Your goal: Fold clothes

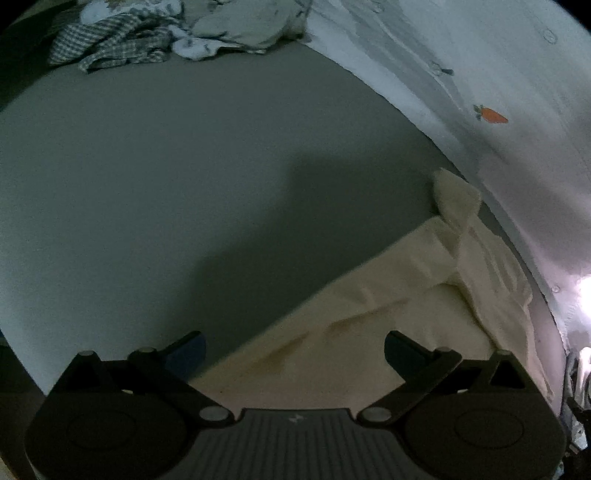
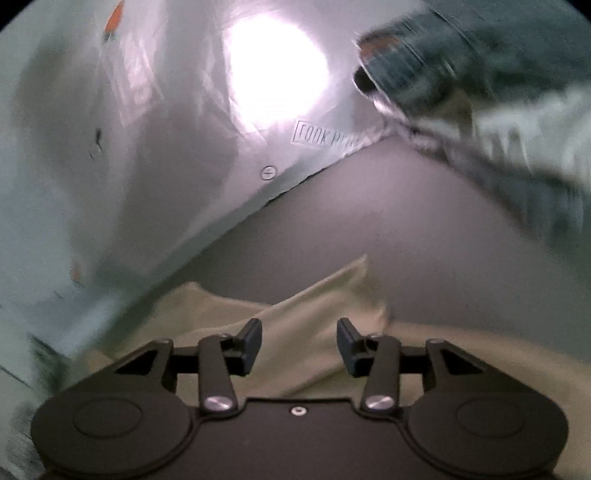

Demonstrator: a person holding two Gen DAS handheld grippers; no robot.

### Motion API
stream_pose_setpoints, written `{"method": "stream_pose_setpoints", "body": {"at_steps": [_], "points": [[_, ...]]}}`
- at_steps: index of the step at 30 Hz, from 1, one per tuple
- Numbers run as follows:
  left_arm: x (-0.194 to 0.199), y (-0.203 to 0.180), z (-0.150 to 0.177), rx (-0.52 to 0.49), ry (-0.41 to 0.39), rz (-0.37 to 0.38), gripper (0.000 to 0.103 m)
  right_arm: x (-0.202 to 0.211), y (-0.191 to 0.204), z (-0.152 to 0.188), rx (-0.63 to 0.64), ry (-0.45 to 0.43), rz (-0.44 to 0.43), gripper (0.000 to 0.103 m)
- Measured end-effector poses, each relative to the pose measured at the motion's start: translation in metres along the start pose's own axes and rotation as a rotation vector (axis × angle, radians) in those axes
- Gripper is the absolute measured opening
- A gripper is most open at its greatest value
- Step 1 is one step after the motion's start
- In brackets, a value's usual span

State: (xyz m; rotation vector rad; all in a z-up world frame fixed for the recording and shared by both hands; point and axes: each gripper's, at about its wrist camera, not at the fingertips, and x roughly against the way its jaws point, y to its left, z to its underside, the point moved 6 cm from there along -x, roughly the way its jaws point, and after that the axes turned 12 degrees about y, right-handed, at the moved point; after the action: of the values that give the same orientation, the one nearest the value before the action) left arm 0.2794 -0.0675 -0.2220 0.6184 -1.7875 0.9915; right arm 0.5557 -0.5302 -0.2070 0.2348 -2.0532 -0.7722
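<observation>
Grey bedding [image 1: 155, 177] fills most of my left view, flat and bare across the middle and left, so that is where I have room to move. Along its right side a pale printed sheet [image 1: 498, 74] rises like a wall, with a small carrot print [image 1: 491, 115] on it; that boundary runs diagonally from the top centre down to the right.

My left gripper [image 1: 295, 349] hangs with its jaws wide apart and nothing between them. Just past its fingers lies the cream garment [image 1: 388, 295], spread flat with a straight edge running diagonally toward the lower left, and a bunched corner [image 1: 456, 197] poking up close to the printed sheet. Far off at the top left sits a heap of other clothes [image 1: 155, 33], checked and pale pieces tangled together, well apart from the cream piece.

In my right view, the right gripper [image 2: 299, 347] has its jaws parted, and I see no cloth pinched between the pads. The cream garment [image 2: 295, 306] lies under and ahead of it, one flap raised into a point. Beyond is more open grey surface [image 2: 388, 221]. The printed sheet [image 2: 129, 166] closes off the left, with a bright glare [image 2: 275, 74] on it. A blurred bluish shape [image 2: 461, 74] crowds the upper right; I cannot tell what it is.
</observation>
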Motion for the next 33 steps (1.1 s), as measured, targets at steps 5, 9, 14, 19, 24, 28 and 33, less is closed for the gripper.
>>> {"method": "stream_pose_setpoints", "body": {"at_steps": [5, 9, 14, 19, 24, 28, 33], "points": [[-0.008, 0.016, -0.008, -0.028, 0.03, 0.024, 0.102, -0.004, 0.016, 0.052, -0.258, 0.083, -0.239, 0.045], [-0.01, 0.032, -0.011, -0.067, 0.068, 0.027, 0.102, -0.016, 0.054, 0.113, -0.265, 0.223, -0.281, 0.045], [-0.014, 0.054, -0.018, -0.124, 0.145, 0.049, 0.102, -0.035, 0.12, 0.203, -0.128, 0.427, -0.284, 0.037], [-0.014, 0.07, -0.027, -0.243, 0.201, 0.057, 0.102, -0.063, 0.175, 0.261, -0.079, 0.544, -0.335, 0.025], [-0.015, 0.084, -0.044, -0.326, 0.233, 0.062, 0.102, -0.083, 0.207, 0.294, -0.092, 0.588, -0.36, 0.025], [-0.015, 0.094, -0.059, -0.366, 0.235, 0.063, 0.102, -0.095, 0.222, 0.315, -0.099, 0.59, -0.353, 0.026], [-0.017, 0.099, -0.066, -0.429, 0.232, 0.032, 0.102, -0.101, 0.23, 0.333, -0.099, 0.57, -0.34, 0.026]]}}
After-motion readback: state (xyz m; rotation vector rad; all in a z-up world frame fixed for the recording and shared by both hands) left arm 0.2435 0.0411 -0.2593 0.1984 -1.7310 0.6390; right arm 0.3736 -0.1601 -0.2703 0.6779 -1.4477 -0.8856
